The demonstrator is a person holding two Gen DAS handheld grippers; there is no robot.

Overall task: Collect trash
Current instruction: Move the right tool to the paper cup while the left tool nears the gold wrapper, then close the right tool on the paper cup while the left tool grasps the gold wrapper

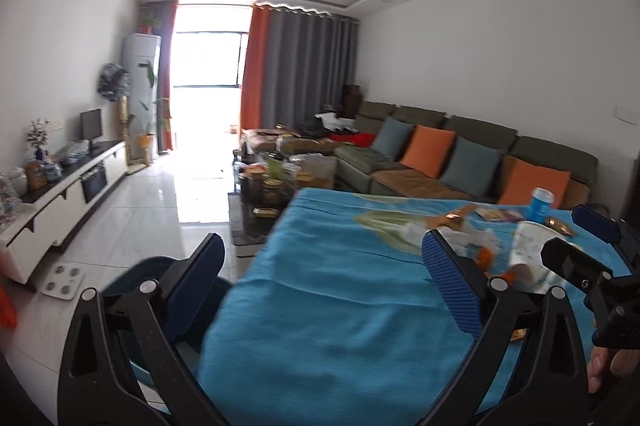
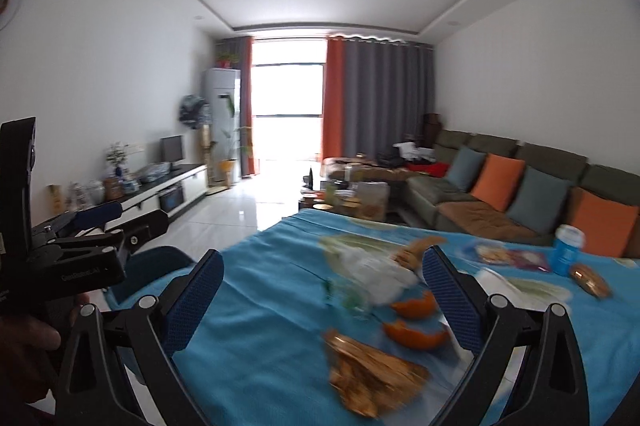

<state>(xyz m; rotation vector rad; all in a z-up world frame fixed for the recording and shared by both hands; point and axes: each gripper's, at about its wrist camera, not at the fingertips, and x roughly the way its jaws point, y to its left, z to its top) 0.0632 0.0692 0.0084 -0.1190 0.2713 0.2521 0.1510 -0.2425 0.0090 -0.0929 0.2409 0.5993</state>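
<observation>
A table under a blue cloth [image 2: 272, 306] carries the trash. In the right wrist view a crumpled gold wrapper [image 2: 372, 366], two orange peels [image 2: 416, 334], clear crumpled plastic [image 2: 376, 274] and a brown wrapper [image 2: 420, 250] lie ahead. My right gripper [image 2: 324, 286] hovers over them, open, its pads touching nothing. Further right are a snack packet [image 2: 508, 256], a blue can [image 2: 566, 250] and another gold wrapper [image 2: 592, 280]. My left gripper [image 1: 324, 258] is open and empty above the bare cloth [image 1: 320, 306]. A tipped paper cup [image 1: 528, 254] lies to its right.
A dark blue chair [image 1: 160, 266] stands at the table's left edge. Beyond it are a cluttered coffee table [image 1: 276, 181], a sofa with cushions [image 1: 440, 153] and a TV cabinet [image 1: 68, 185] along the left wall. The white tiled floor [image 1: 160, 209] runs between them.
</observation>
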